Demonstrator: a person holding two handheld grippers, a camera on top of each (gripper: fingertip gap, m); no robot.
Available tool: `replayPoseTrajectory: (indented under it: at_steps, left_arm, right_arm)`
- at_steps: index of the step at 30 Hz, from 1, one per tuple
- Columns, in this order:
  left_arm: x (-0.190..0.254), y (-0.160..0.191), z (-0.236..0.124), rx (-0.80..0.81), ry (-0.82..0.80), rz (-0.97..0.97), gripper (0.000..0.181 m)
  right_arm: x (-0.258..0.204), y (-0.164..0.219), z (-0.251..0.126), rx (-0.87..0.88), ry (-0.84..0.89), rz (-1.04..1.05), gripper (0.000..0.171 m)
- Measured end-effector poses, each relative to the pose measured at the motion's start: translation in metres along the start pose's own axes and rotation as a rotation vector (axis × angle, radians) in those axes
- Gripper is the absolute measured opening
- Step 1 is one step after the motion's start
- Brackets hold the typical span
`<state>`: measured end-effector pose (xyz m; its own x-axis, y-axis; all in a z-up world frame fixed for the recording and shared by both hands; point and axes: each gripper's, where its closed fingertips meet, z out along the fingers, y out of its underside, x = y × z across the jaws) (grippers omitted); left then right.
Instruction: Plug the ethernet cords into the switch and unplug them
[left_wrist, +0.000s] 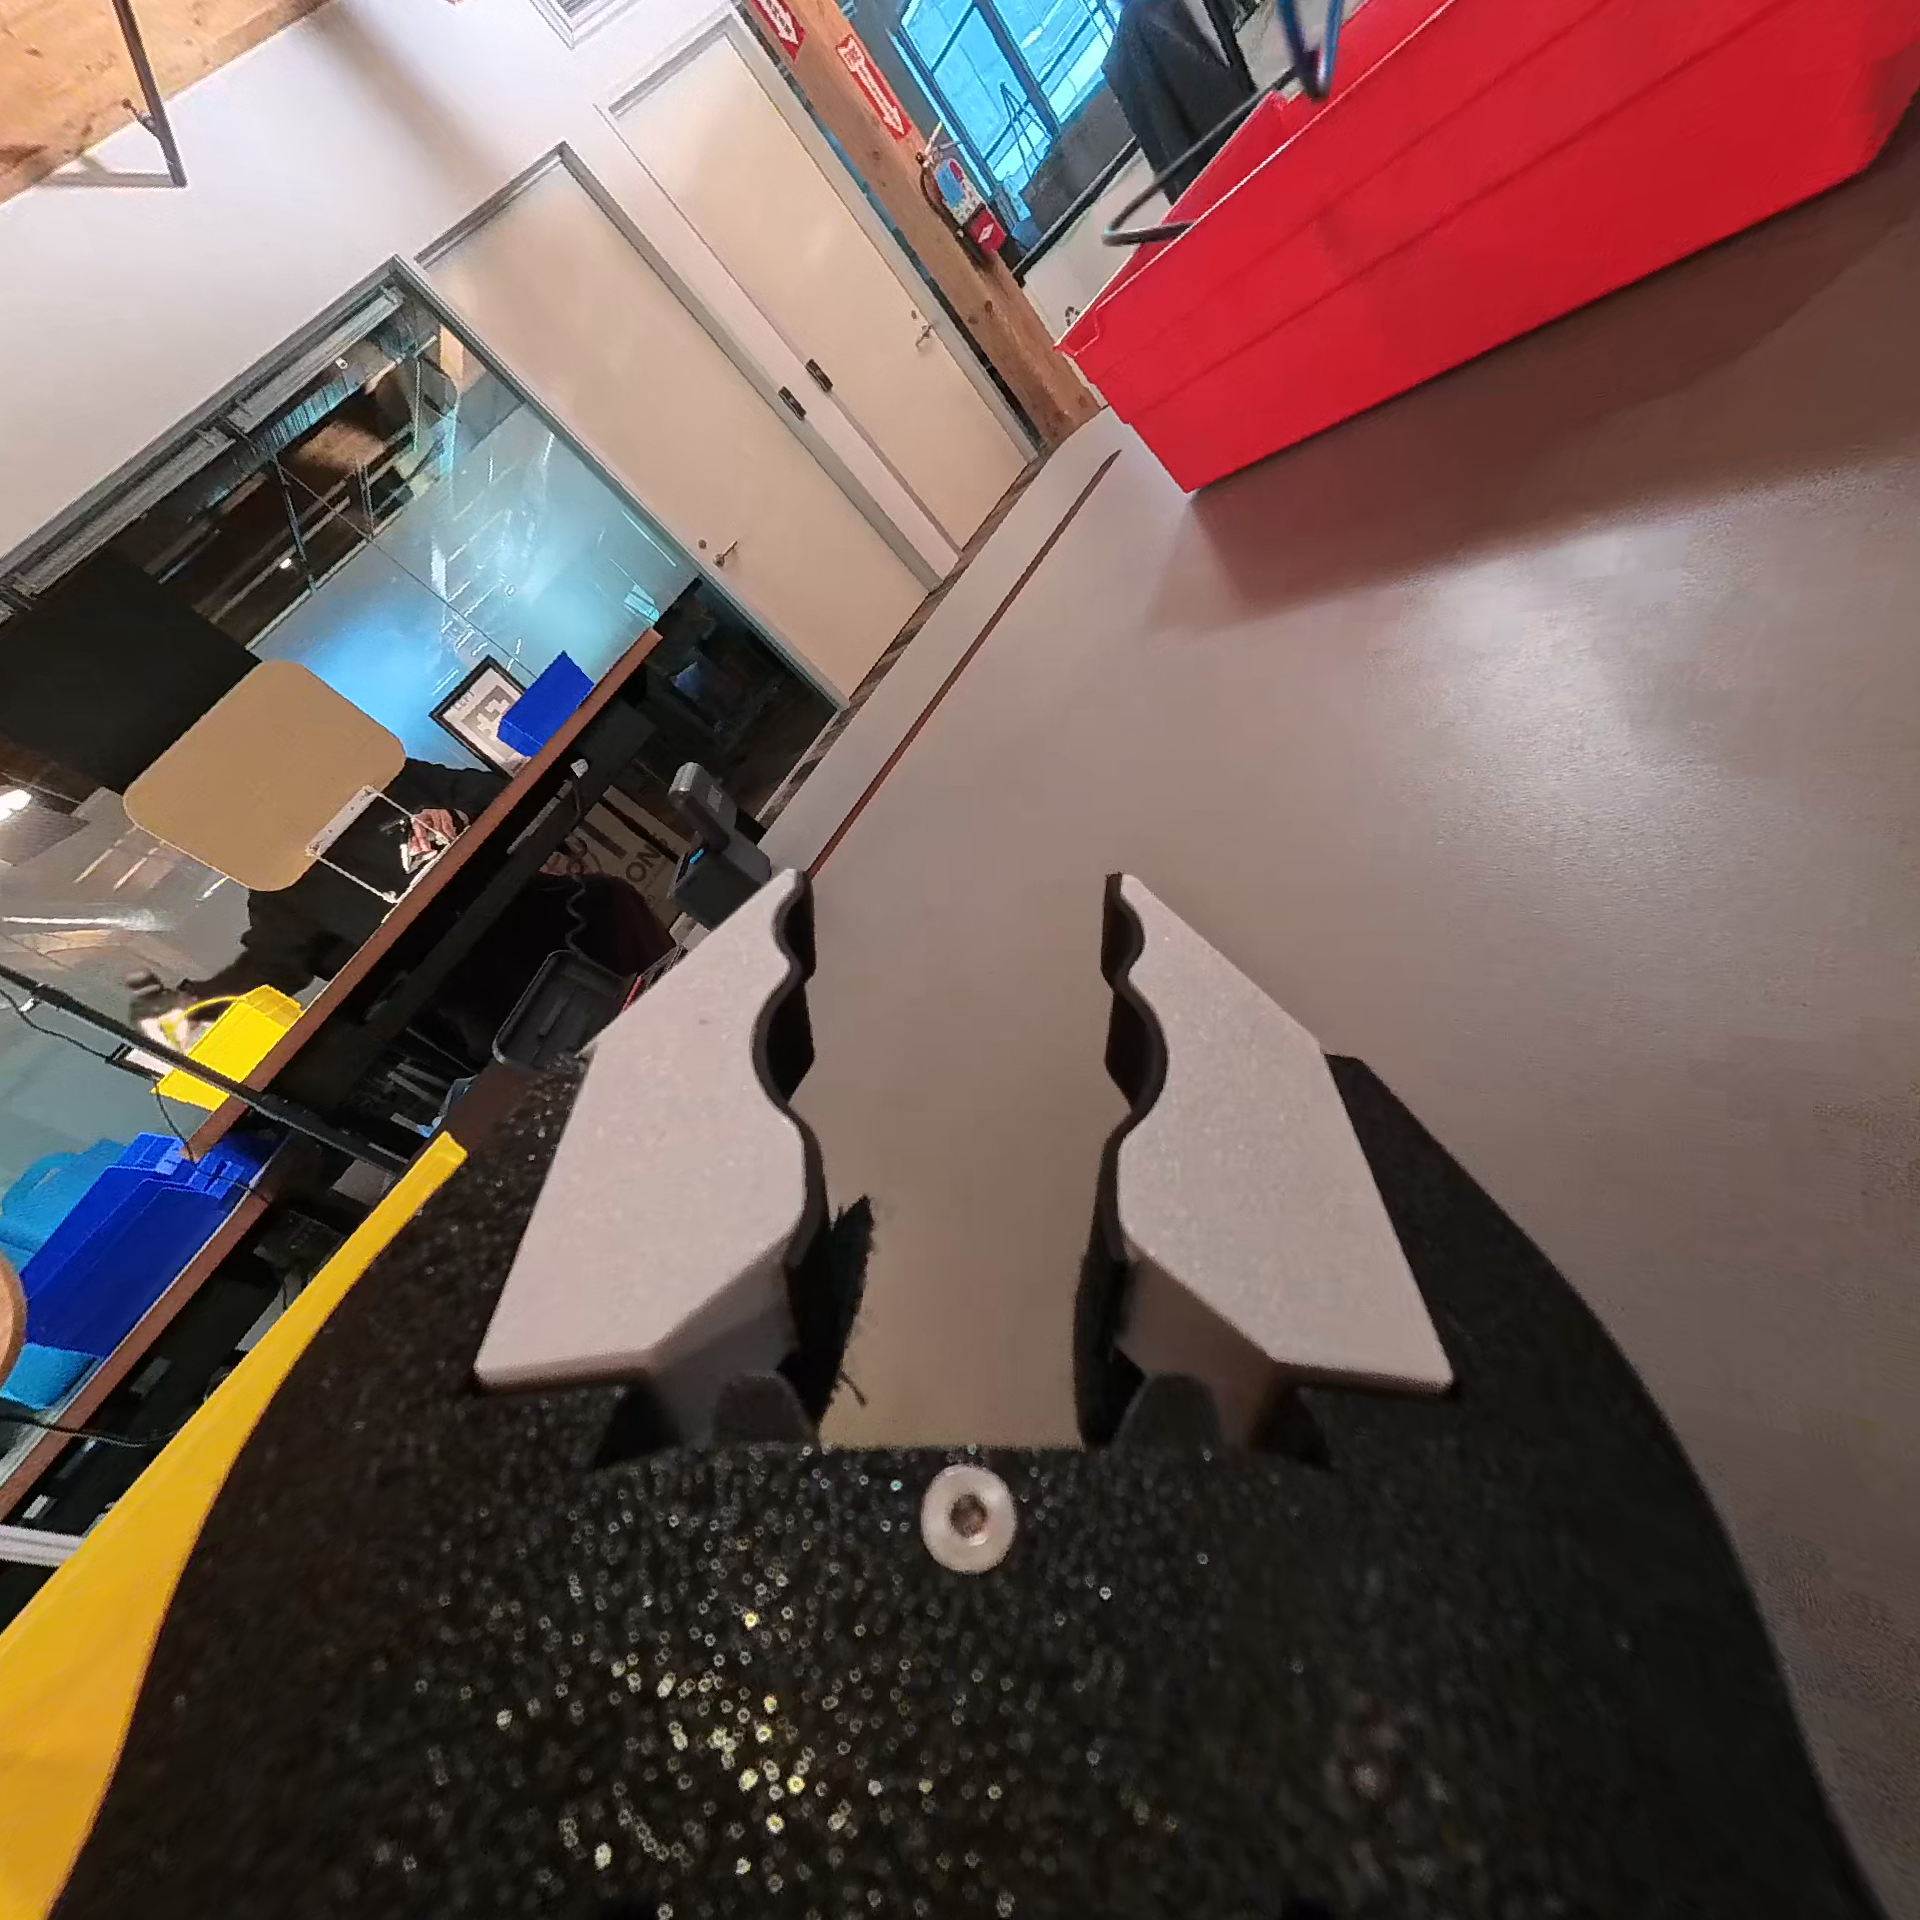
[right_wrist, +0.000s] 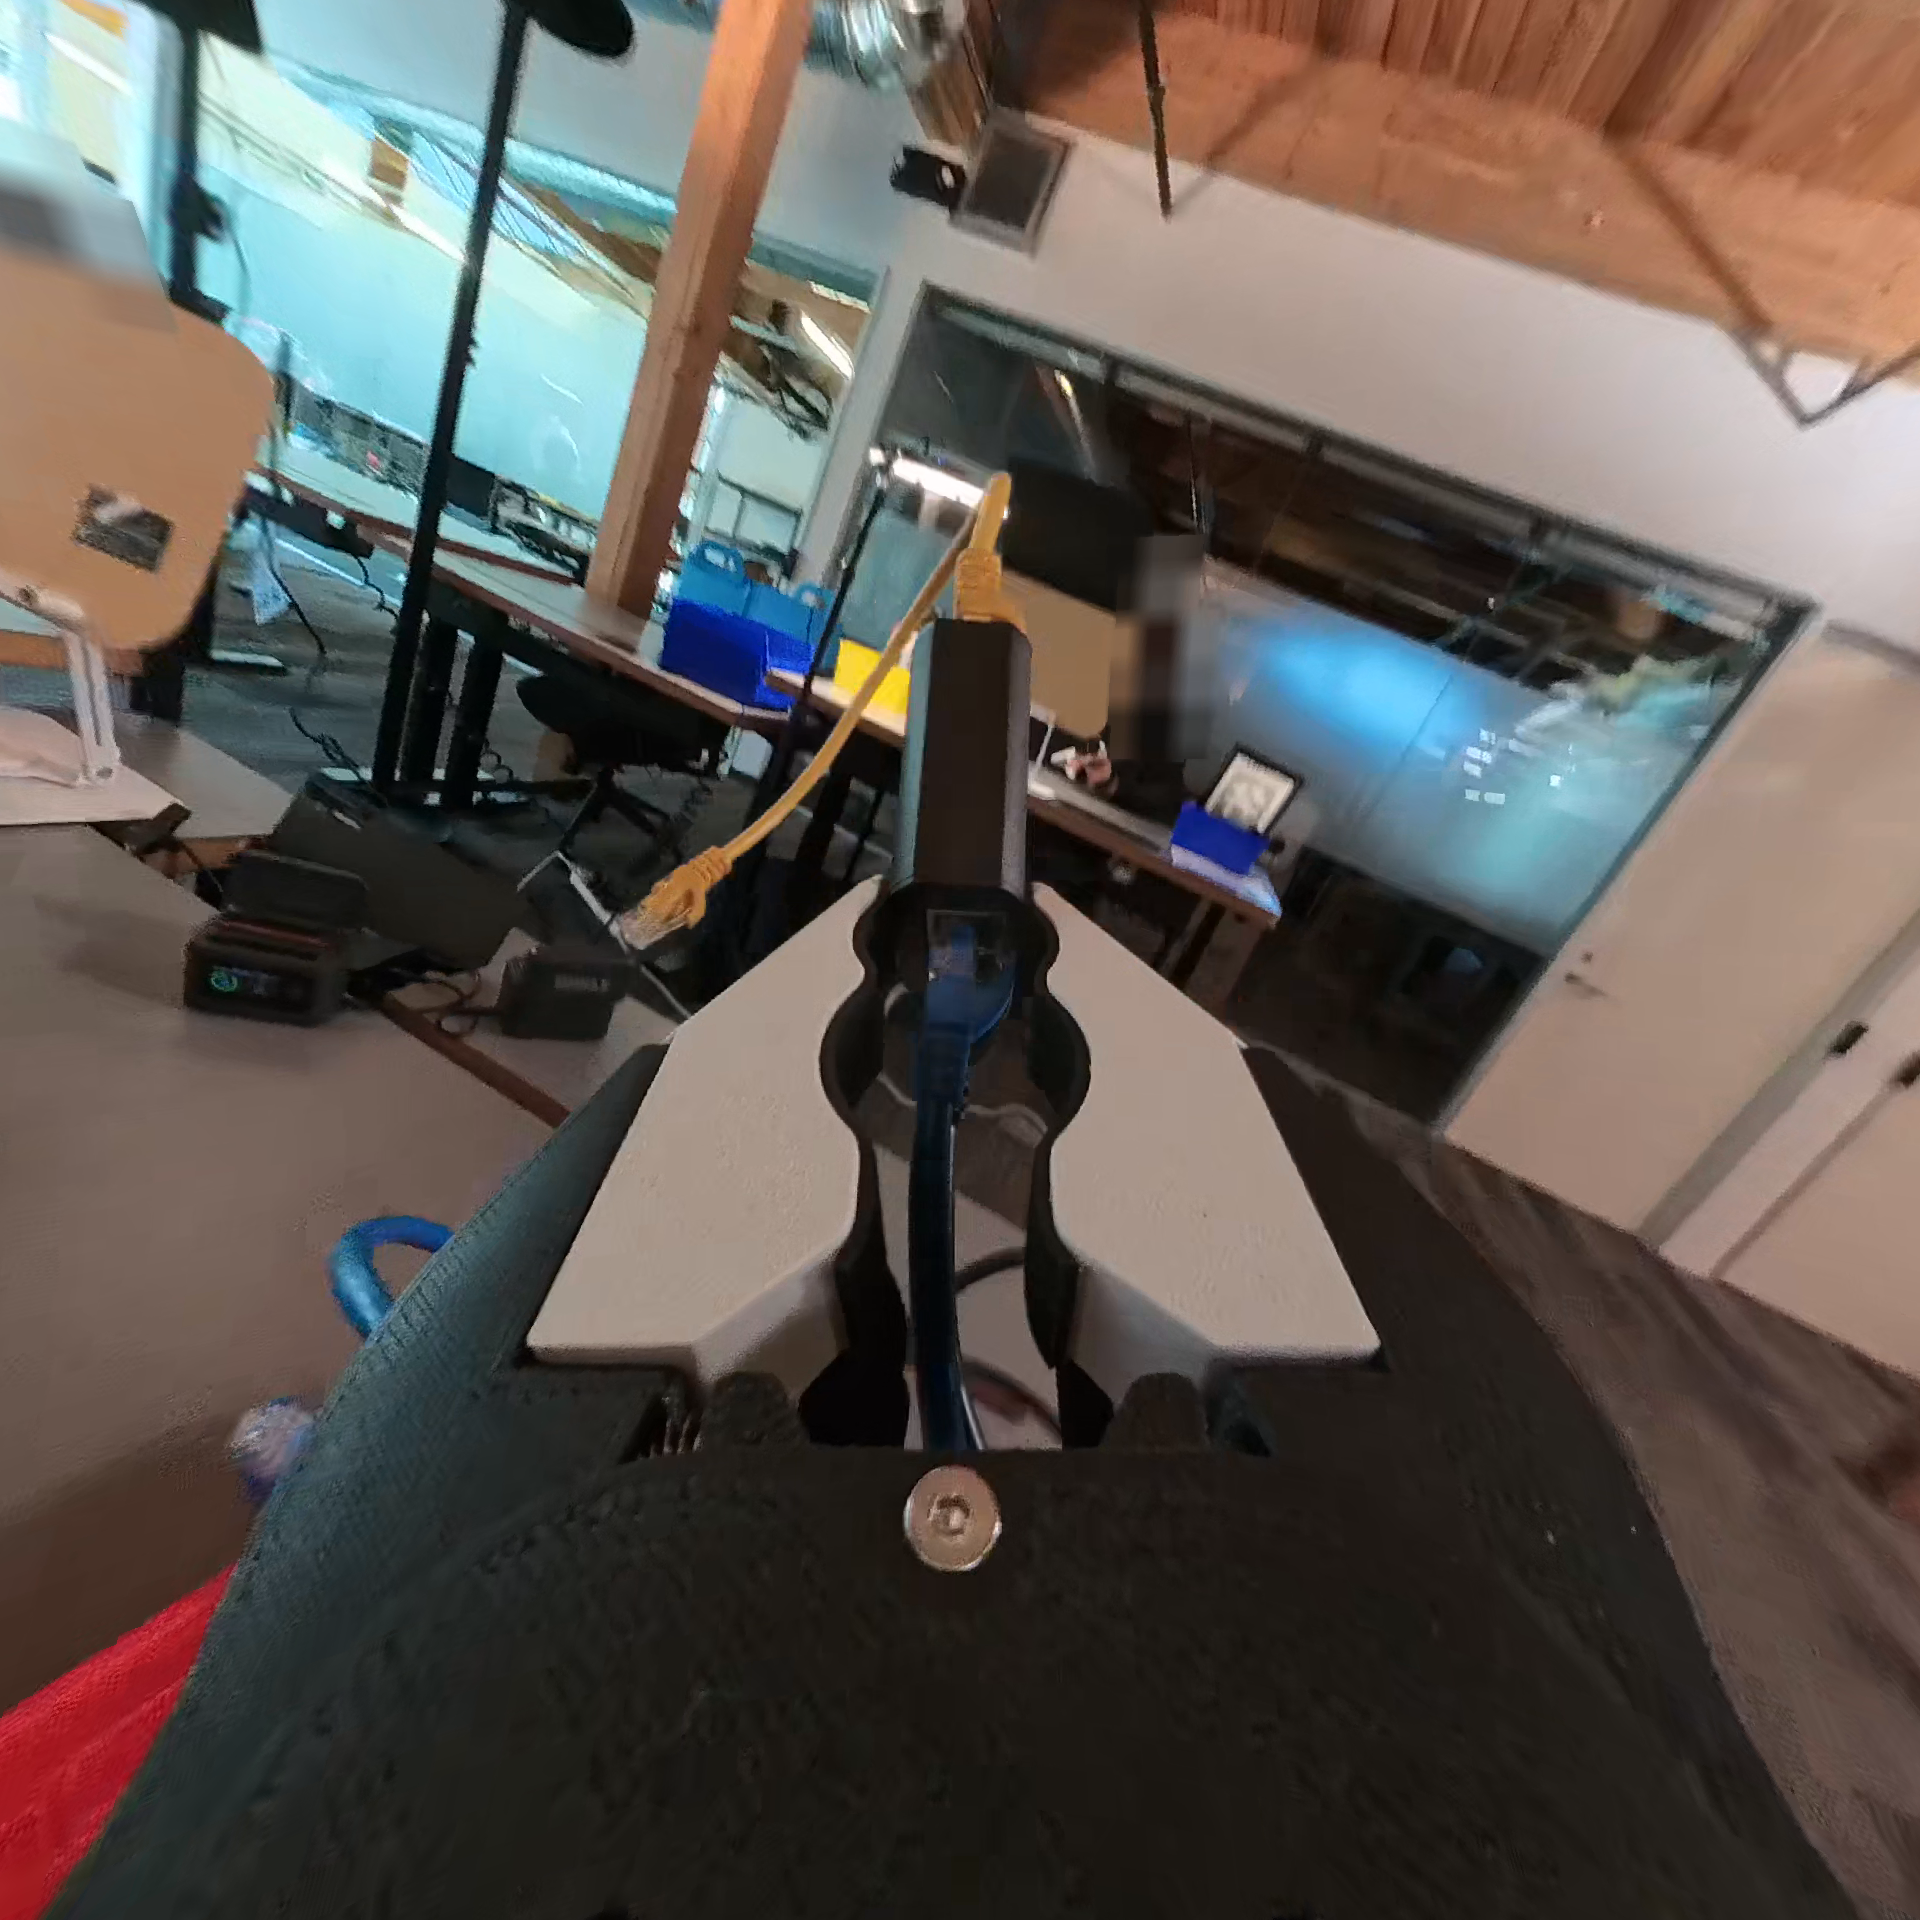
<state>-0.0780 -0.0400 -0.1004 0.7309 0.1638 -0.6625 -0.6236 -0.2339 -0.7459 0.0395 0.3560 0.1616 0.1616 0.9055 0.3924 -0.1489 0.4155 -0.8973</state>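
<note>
**Switch held aloft, one cord dangling**

The right gripper (right_wrist: 954, 940) clamps the black switch (right_wrist: 966, 758) — long axis pointing straight ahead, blue cord (right_wrist: 943, 1143) in its near end, yellow cord (right_wrist: 831, 748) in its far end, loose plug hanging left. The left gripper (left_wrist: 956, 914) hovers wide and empty over the surface (left_wrist: 1455, 831) — the switch out of its view.

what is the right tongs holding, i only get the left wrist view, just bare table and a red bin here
Observer: The right tongs are shut on a black switch, lifted off the table.
Operator: any cords in it
Observer: A blue cord is plugged into the near end, running back between the fingers.
Operator: and the far end
Observer: A yellow cord is plugged there; its other plug hangs free.
</note>
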Motion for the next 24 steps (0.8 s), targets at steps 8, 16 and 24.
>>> replayPoseTrajectory:
  at_steps: [8,16,24]
  left_arm:
    - [0.002,0.0,0.001,-0.008,0.009,0.009,0.053]
    - [0.003,0.0,0.002,-0.008,0.018,0.008,0.052]
    - [0.007,0.0,0.004,-0.014,0.031,0.029,0.051]
  right_arm:
    - [-0.015,0.087,0.013,-0.125,0.036,-0.088,0.021]
    - [-0.036,0.155,-0.003,-0.324,-0.045,-0.248,0.022]
    - [-0.053,0.207,-0.026,-0.649,-0.237,-0.211,0.022]
